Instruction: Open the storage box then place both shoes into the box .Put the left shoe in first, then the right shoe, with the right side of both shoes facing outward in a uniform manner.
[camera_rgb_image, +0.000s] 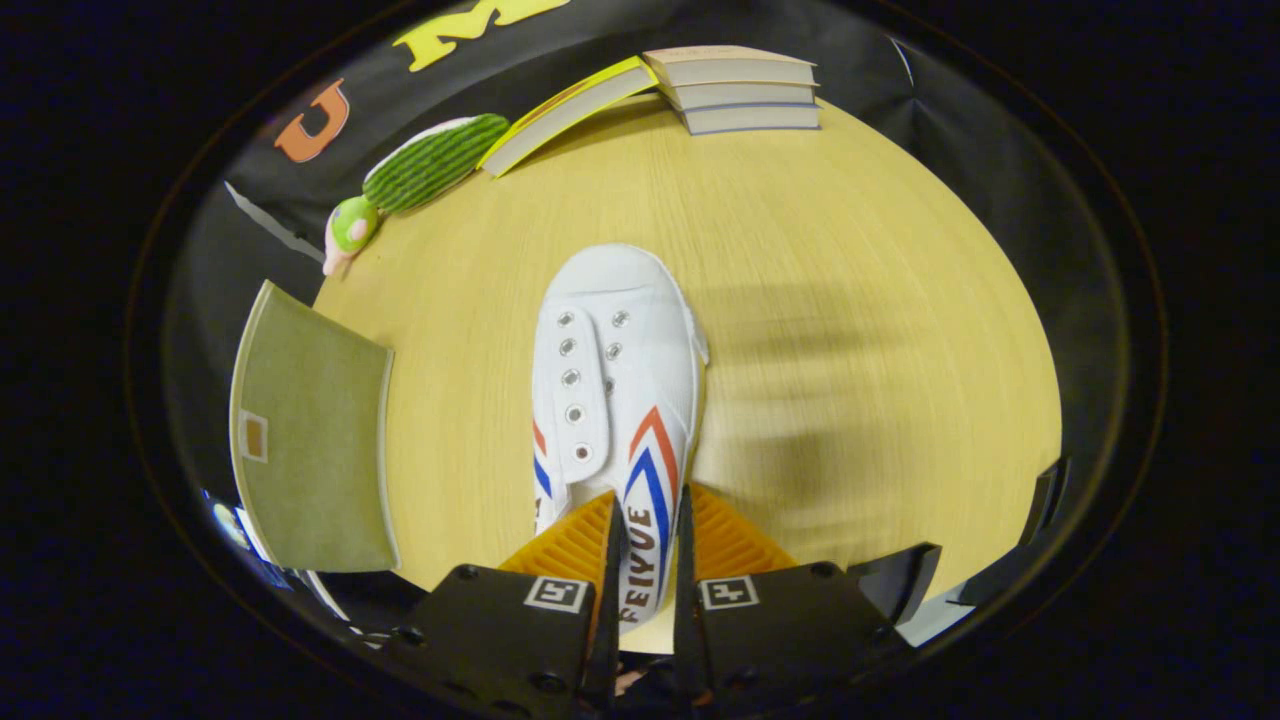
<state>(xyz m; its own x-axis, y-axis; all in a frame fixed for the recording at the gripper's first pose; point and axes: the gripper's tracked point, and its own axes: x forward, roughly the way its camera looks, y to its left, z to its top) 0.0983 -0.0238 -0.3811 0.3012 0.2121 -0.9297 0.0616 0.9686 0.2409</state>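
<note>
A white canvas shoe (615, 380) with red and blue stripes points away from me over the wooden table (850, 300). My gripper (648, 530) is shut on the shoe's side wall near the heel opening, one finger inside and one outside. The shoe looks lifted, casting a blurred shadow on the table to its right. To the left of the fingers stands the olive-green storage box (310, 450), showing a flat panel with a small label holder; I cannot tell from here whether it is open.
A stack of three books (745, 92) lies at the table's far edge, with a yellow-covered book (565, 112) leaning against it. A green plush toy (420, 175) rests at the far left edge.
</note>
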